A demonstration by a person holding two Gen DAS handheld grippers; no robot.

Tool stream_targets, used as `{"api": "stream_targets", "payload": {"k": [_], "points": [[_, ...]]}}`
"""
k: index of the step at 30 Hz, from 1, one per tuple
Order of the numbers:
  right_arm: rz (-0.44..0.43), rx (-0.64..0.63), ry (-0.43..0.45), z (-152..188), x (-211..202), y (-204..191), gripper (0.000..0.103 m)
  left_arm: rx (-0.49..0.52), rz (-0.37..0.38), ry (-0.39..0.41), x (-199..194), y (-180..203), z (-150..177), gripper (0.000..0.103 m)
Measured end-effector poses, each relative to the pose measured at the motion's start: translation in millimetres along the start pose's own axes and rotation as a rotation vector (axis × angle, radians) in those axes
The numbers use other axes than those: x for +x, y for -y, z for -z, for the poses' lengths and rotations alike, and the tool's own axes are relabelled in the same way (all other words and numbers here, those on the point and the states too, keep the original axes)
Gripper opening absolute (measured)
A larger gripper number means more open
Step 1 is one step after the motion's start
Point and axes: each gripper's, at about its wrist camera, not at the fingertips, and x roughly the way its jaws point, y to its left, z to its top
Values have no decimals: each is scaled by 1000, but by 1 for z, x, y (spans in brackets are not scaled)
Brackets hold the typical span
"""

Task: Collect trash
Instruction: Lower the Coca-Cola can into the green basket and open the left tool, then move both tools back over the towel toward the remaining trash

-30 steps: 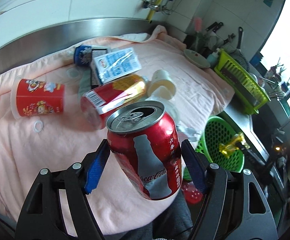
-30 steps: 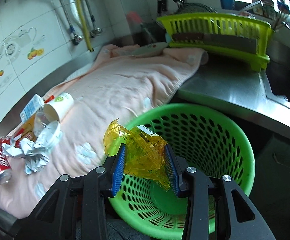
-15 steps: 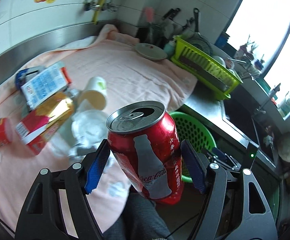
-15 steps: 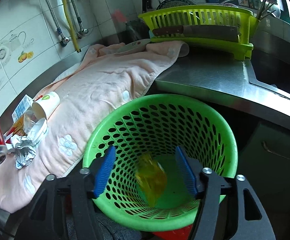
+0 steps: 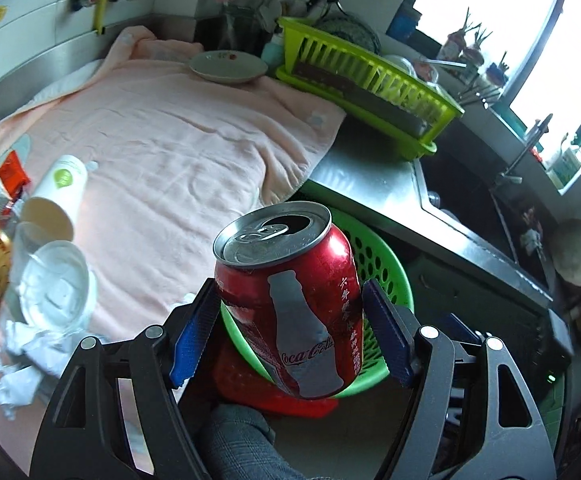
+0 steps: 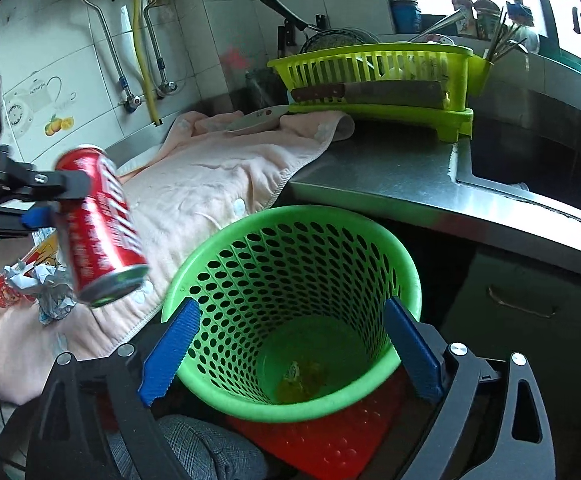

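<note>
While the left gripper (image 5: 290,316) clamps the can (image 5: 290,300) beside the bin (image 6: 290,312), ready to drop it, trash (image 6: 302,380) lies inside. Right gripper (image 6: 290,352), over the bin, is opening, jaws empty.

The basket (image 6: 290,312) stands below the tabletop's (image 6: 390,184) edge, a wrapper (image 6: 302,380) lying in its bottom. The towel (image 5: 178,148) covers the tabletop; cups (image 5: 56,196) and crumpled paper (image 5: 22,360) lie at its left end, a dish rack (image 6: 374,84) behind to the right.
</note>
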Motion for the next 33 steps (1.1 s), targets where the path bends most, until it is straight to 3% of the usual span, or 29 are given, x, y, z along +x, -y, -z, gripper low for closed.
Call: {"api": "stream_targets", "payload": {"k": [9,17,24,33], "points": [[-5,28,-16,10,-4,9,90,-35,35,-82,61,7,6,72],[-4,39,-22,13,-2,12,90,-25,22,-137,87,8,16,77],[-11,33,-17,12,-4,7,90,9,20,-119,73,11,19,80],[-71,-22,2,4,-11,-23,92,32,-63,-30,10,-4,19,80]]}}
